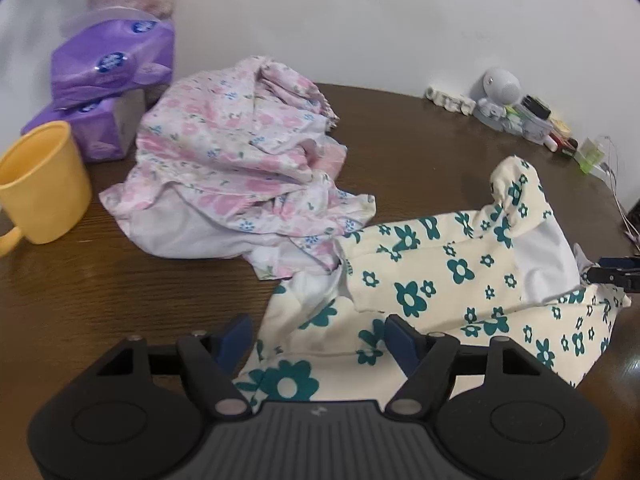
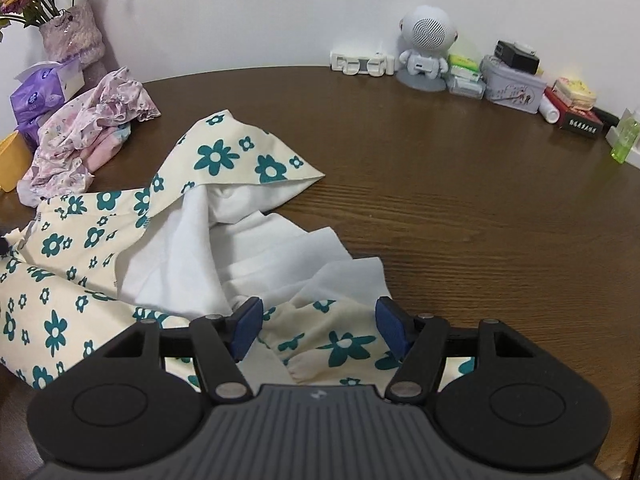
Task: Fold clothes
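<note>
A cream garment with teal flowers [image 1: 440, 276] lies crumpled on the brown table [image 1: 120, 292], its white lining [image 2: 248, 248] turned outward. My left gripper [image 1: 320, 336] hovers over its near left part, blue pads wide apart and pressing on nothing. My right gripper [image 2: 319, 326] stands open over a gathered cream edge [image 2: 340, 344] near the lining. The right gripper's tip [image 1: 614, 274] also shows at the right edge of the left wrist view, beside the lining. A pink floral garment [image 1: 240, 168] sits heaped behind, touching the cream one.
A yellow mug [image 1: 40, 184] and purple tissue packs [image 1: 112, 64] stand at the left. A vase of dried flowers [image 2: 72, 32] is at the back left. A white robot-shaped speaker [image 2: 426, 48], a tin [image 2: 512, 88] and small boxes line the back wall.
</note>
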